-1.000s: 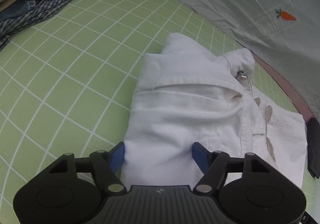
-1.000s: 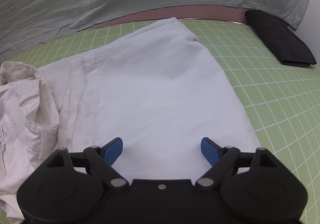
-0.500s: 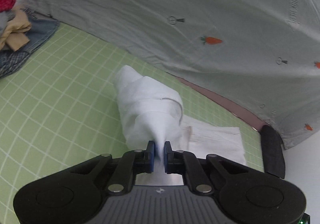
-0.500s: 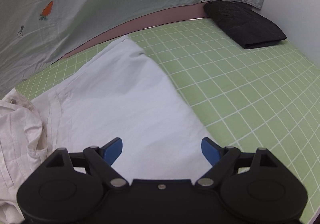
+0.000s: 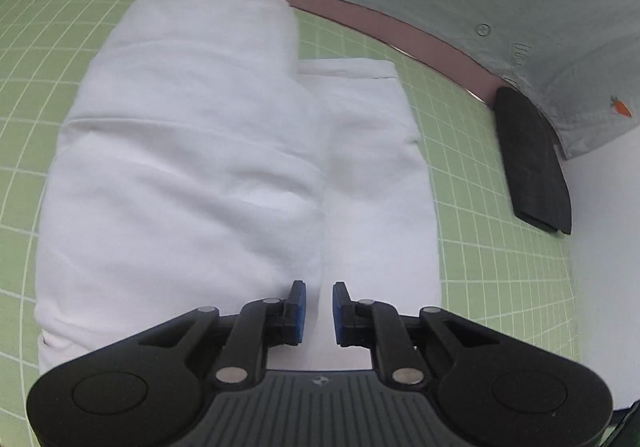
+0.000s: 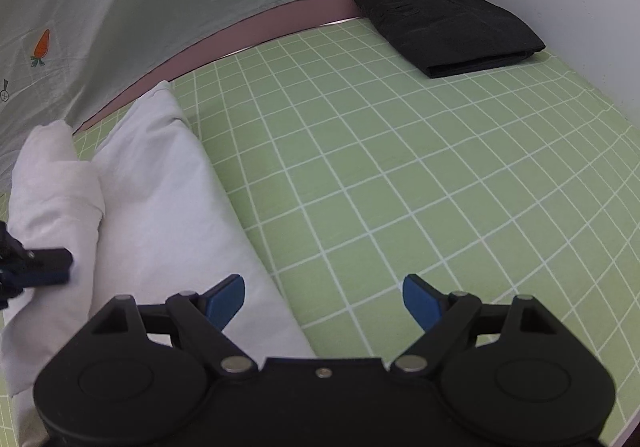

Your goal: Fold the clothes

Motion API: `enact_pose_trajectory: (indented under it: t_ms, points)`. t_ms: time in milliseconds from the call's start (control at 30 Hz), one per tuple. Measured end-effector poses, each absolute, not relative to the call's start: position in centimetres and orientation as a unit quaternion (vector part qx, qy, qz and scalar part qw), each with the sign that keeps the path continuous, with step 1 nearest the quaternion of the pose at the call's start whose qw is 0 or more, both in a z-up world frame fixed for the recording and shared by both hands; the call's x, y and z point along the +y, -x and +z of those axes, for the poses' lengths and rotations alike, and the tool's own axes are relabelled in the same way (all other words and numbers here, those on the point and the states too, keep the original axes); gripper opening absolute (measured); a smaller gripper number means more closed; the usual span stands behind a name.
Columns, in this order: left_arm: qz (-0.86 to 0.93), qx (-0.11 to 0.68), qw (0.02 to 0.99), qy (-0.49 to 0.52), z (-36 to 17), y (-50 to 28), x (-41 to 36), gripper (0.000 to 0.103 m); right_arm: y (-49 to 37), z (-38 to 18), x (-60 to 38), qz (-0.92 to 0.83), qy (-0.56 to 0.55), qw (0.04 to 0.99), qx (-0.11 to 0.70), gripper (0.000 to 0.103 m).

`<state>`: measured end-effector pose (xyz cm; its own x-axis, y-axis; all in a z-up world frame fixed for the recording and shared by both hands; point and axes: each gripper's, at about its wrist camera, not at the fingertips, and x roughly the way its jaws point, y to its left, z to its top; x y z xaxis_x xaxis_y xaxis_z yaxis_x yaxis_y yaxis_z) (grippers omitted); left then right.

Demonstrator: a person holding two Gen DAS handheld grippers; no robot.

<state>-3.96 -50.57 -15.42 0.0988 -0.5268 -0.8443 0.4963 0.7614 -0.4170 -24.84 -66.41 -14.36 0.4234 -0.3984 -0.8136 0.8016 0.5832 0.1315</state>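
A white garment (image 5: 200, 167) lies on the green gridded mat (image 5: 488, 255), its thick waist part folded over onto a flatter layer. My left gripper (image 5: 319, 311) sits low over the near edge. Its jaws stand a narrow gap apart with a ridge of the white cloth between them. In the right wrist view the same garment (image 6: 160, 207) fills the left side, and the left gripper (image 6: 40, 267) shows at the far left edge, resting on the rolled part. My right gripper (image 6: 324, 299) is open and holds nothing. It hangs over the garment's right edge and the bare mat (image 6: 440, 187).
A folded black cloth (image 6: 448, 27) lies at the mat's far right corner, also visible in the left wrist view (image 5: 532, 167). A grey sheet with carrot prints (image 6: 120, 7) hangs behind the mat. A white wall (image 6: 580, 7) bounds the right side.
The left gripper shut on the garment's waist, lifted it and carried it right, laying it over the flat part; its jaws have since widened slightly. The right gripper swung right, partly off the garment.
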Motion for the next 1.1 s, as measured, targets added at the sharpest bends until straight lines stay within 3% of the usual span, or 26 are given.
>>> enact_pose_trajectory:
  t_ms: [67, 267, 400, 600, 667, 700, 800, 967, 1100]
  points:
    - [-0.360, 0.562, 0.745, -0.006, -14.0, 4.1, -50.6, 0.040, 24.8, -14.1, -66.5, -0.363, -0.263, 0.810, 0.379, 0.087]
    - [-0.319, 0.507, 0.801, -0.003, -9.8, 1.8, -45.0, 0.072, 20.7, -13.3, -66.3, -0.272, -0.318, 0.841, 0.345, 0.087]
    - [-0.251, 0.488, 0.836, -0.015, -10.7, -0.3, -39.6, 0.073, 15.0, -14.4, -64.8, -0.153, -0.345, 0.865, 0.330, 0.085]
    - [-0.268, 0.534, 0.801, 0.039, -13.5, -1.9, -35.3, 0.073, 8.8, -17.9, -63.1, -0.089, -0.398, 0.842, 0.353, 0.084]
    - [-0.262, 0.545, 0.795, 0.047, -14.4, -2.2, -35.1, 0.073, 8.8, -18.5, -62.9, -0.072, -0.432, 0.835, 0.334, 0.060]
    - [-0.259, 0.552, 0.791, 0.049, -14.9, -2.4, -35.2, 0.073, 9.1, -18.8, -63.0, -0.066, -0.454, 0.828, 0.322, 0.043]
    - [-0.287, 0.557, 0.777, 0.056, -15.1, -2.4, -35.3, 0.072, 10.4, -19.1, -63.7, -0.050, -0.503, 0.811, 0.294, 0.024]
    - [-0.339, 0.537, 0.766, 0.099, -14.1, -2.9, -36.2, 0.073, 13.6, -14.9, -65.3, -0.022, -0.546, 0.808, 0.219, 0.016]
    - [-0.354, 0.528, 0.767, 0.089, -14.2, -2.9, -38.5, 0.080, 15.4, -14.5, -68.1, -0.099, -0.485, 0.829, 0.261, 0.018]
